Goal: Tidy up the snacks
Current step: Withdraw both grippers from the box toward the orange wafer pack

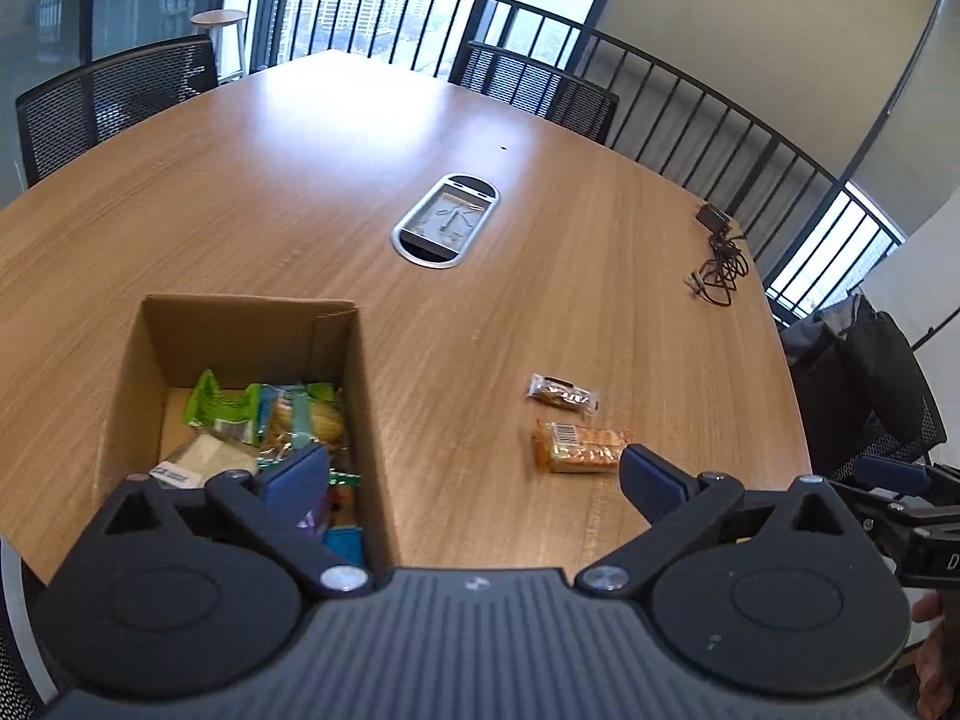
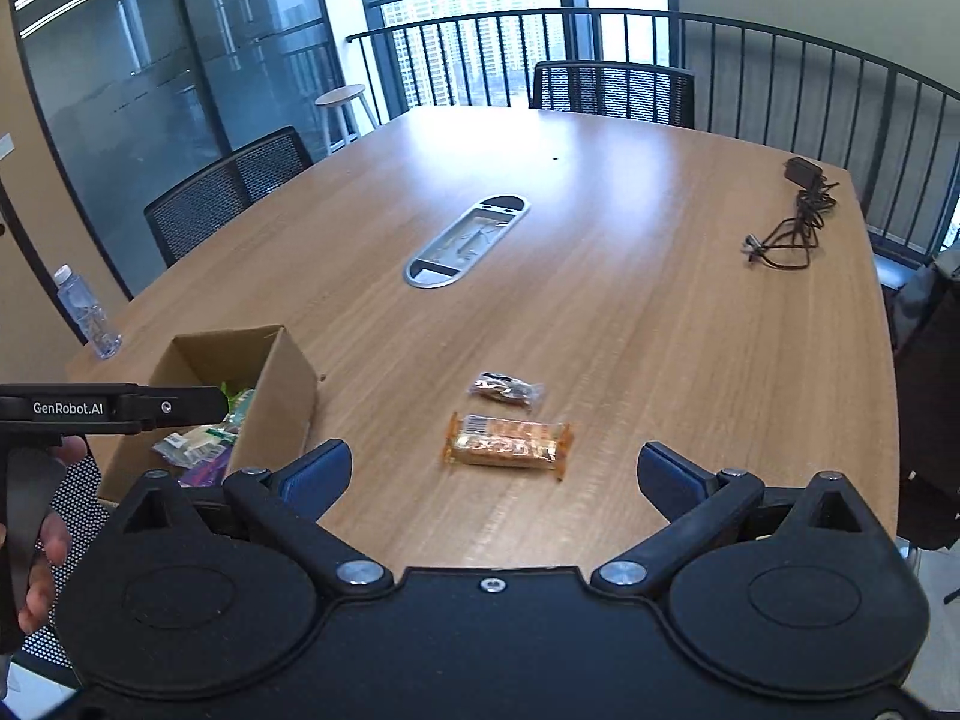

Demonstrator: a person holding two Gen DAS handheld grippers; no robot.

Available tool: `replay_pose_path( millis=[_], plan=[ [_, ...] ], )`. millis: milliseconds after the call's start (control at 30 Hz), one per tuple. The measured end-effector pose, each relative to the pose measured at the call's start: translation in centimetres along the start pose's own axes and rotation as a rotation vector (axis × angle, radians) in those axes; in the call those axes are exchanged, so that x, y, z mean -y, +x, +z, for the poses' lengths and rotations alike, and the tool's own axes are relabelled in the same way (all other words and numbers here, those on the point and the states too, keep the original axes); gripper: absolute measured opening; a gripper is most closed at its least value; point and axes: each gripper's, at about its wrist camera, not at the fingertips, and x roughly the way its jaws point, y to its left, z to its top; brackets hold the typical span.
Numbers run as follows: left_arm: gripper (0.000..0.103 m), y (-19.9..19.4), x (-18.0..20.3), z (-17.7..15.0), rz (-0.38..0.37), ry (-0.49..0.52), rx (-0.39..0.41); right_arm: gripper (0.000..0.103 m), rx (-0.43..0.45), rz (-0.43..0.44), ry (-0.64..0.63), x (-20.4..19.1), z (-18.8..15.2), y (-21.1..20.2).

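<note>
Left gripper (image 1: 474,471) and right gripper (image 2: 495,471) are showing matte black housings, blue finger pads (image 2: 663,474), silver pivot screws (image 2: 360,571); white "GenRobot.AI" lettering (image 2: 67,408).

The left gripper (image 1: 474,471) tilts downward with its jaws spread wide and nothing between the blue pads (image 1: 294,474). The right gripper (image 2: 495,471) points down at a similar slant, jaws likewise apart and empty. In the right wrist view, the person's left hand (image 2: 42,546) wraps the black handle at the frame's left edge, fingers curled round the trigger. In the left wrist view, what appears to be the right hand (image 1: 933,660) shows only partly at the lower right corner.
</note>
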Motion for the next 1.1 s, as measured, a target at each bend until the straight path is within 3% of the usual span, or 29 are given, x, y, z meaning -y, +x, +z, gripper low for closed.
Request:
replay_pose_path(
  millis=[500,833,1100],
  plan=[
    [0.102,4.7,4.4,0.3,-0.037,-0.018,-0.015,0.102,0.011,-0.086,0.111,7.1,-0.4,1.7],
    [0.100,11.9,6.1,-0.5,-0.018,-0.078,-0.104,0.102,-0.018,-0.113,0.092,7.6,-0.9,3.9],
    [0.099,15.7,6.9,-1.1,0.021,-0.018,-0.132,0.102,-0.047,-0.114,0.110,7.8,-2.6,4.5]
  ],
)
